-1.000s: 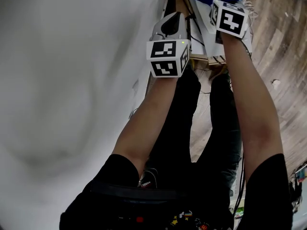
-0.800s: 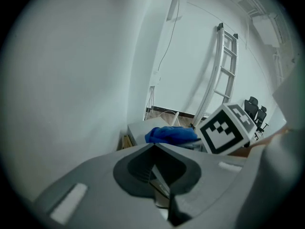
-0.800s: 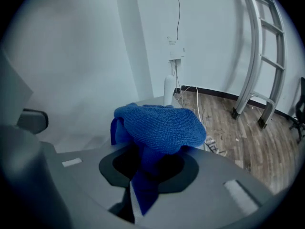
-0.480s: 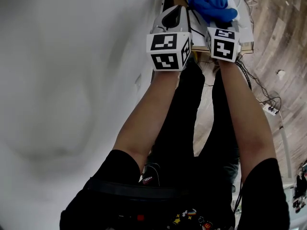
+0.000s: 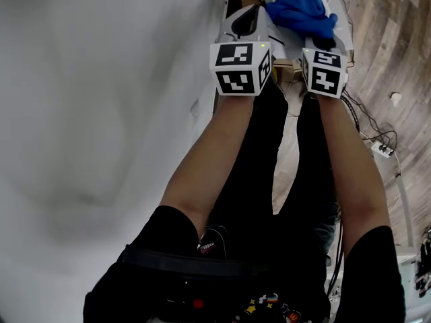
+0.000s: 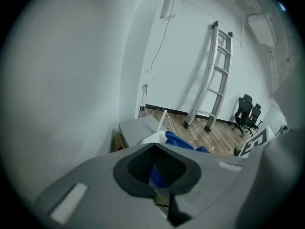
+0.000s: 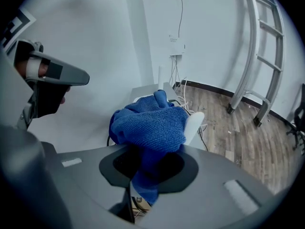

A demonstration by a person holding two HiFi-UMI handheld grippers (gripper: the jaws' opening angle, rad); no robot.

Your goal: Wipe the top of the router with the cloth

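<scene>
The blue cloth (image 7: 150,123) was clamped in the closed right gripper (image 7: 145,175) and bunched over the white router (image 7: 193,124) at 12 o'clock. The left gripper (image 6: 159,180) was held closed and empty at its 9 o'clock.

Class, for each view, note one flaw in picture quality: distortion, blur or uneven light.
Left gripper view: fisheye bows the ladder, corners go black. Right gripper view: blue cloth sharp, ladder curved. Head view: white wall washed out, softly shadowed.
</scene>
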